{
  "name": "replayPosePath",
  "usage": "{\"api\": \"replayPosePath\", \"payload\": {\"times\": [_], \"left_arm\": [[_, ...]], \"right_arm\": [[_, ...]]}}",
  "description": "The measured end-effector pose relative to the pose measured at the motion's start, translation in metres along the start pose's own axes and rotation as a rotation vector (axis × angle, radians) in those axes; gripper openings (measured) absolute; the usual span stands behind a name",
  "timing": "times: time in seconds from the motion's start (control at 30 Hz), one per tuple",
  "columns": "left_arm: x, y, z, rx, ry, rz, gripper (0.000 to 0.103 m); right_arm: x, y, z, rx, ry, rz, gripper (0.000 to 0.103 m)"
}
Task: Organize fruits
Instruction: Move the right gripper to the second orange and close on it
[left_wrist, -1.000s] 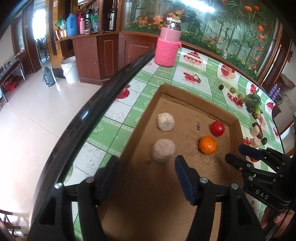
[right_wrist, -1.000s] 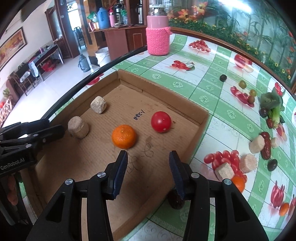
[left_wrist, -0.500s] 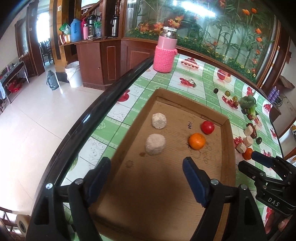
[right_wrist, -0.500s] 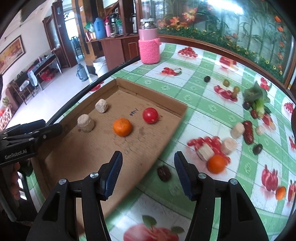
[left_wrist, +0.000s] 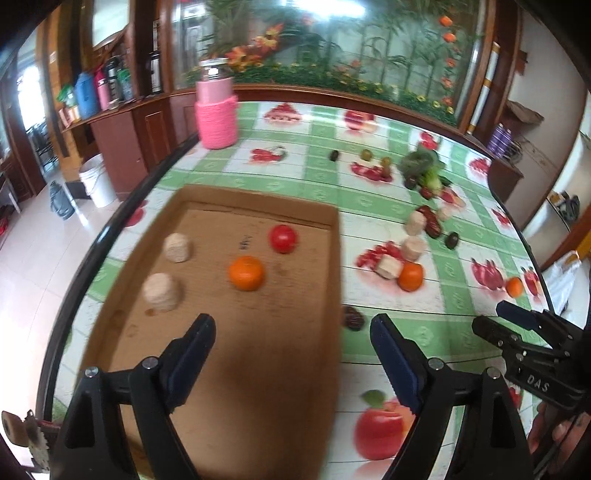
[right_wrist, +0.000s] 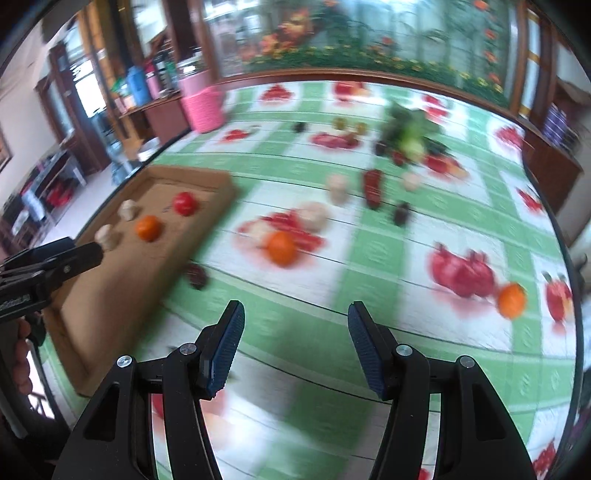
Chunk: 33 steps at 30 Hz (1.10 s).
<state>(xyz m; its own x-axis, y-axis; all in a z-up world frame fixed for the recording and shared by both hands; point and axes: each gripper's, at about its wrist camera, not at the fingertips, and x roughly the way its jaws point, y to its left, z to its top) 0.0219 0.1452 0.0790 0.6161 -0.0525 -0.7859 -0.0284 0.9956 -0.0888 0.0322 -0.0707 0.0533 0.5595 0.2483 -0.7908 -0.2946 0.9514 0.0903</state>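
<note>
A shallow cardboard tray (left_wrist: 280, 362) lies at the table's left edge, also in the right wrist view (right_wrist: 110, 291). It holds an orange (left_wrist: 246, 273), a red tomato (left_wrist: 283, 238) and two beige cylinders (left_wrist: 161, 291). My left gripper (left_wrist: 291, 350) is open and empty above the tray's near right side. My right gripper (right_wrist: 295, 339) is open and empty above bare tablecloth, right of the tray. Loose on the cloth are an orange (right_wrist: 282, 248), a smaller orange (right_wrist: 511, 300), a dark date (left_wrist: 352, 317) and beige pieces (left_wrist: 413, 248).
A pink knit-covered jar (left_wrist: 216, 110) stands at the table's far left. A leafy green vegetable (left_wrist: 424, 166) and small dark and green fruits lie at the back. The dark table edge (left_wrist: 107, 236) runs along the left, with floor below.
Both grippers have pulled back and swung right. The right gripper has left the tray and is now over the tablecloth. Both jaws have opened wider. The fruits have not moved.
</note>
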Motion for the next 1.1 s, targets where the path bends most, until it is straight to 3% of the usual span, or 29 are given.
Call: {"api": "replayPosePath", "payload": {"times": [0.2, 0.43, 0.77, 0.9, 1.03, 1.1], "left_arm": [[0.008, -0.053, -0.003, 0.091, 0.028, -0.045, 0.088], [0.021, -0.092, -0.005, 0.129, 0.070, -0.075, 0.088], [0.056, -0.110, 0.008, 0.070, 0.129, -0.065, 0.088], [0.074, -0.113, 0.013, 0.022, 0.150, -0.061, 0.088], [0.088, -0.113, 0.016, -0.029, 0.158, -0.057, 0.087], [0.093, -0.112, 0.018, -0.051, 0.160, -0.061, 0.082]], "right_arm": [[-0.011, -0.070, -0.011, 0.104, -0.012, -0.089, 0.058], [-0.012, -0.144, -0.019, 0.205, -0.018, -0.180, 0.058], [0.019, -0.175, -0.016, 0.222, 0.008, -0.185, 0.058], [0.024, -0.177, -0.012, 0.203, -0.003, -0.190, 0.037], [0.024, -0.180, -0.011, 0.204, -0.019, -0.181, 0.036], [0.023, -0.182, -0.012, 0.208, -0.025, -0.173, 0.036]]}}
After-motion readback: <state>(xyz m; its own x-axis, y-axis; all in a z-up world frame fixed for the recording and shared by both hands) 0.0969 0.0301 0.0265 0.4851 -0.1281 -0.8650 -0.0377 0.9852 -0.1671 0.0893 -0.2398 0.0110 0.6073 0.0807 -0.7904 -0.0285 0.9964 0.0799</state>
